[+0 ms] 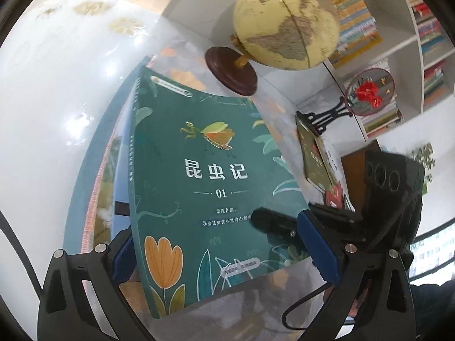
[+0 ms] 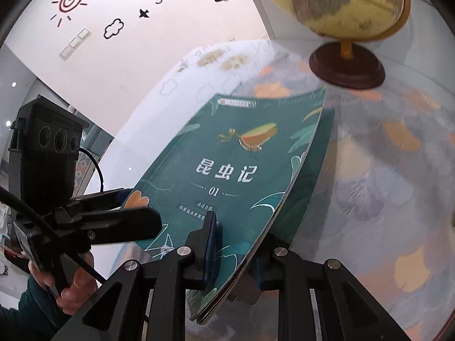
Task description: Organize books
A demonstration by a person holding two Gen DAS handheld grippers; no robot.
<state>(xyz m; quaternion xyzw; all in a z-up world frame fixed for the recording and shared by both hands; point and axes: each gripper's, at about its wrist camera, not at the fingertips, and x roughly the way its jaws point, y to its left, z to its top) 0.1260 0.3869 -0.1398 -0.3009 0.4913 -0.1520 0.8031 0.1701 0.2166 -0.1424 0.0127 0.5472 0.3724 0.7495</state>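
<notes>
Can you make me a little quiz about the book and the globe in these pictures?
1. True or false: the globe stands on a dark round base.
2. Which number is printed on the green book? A) 01 B) 07 C) 12
3. Fill in: the right gripper is shut on the ____, while the left gripper has a finger on each side of it.

Key: 1 true. 2 A. 3 green book.
</notes>
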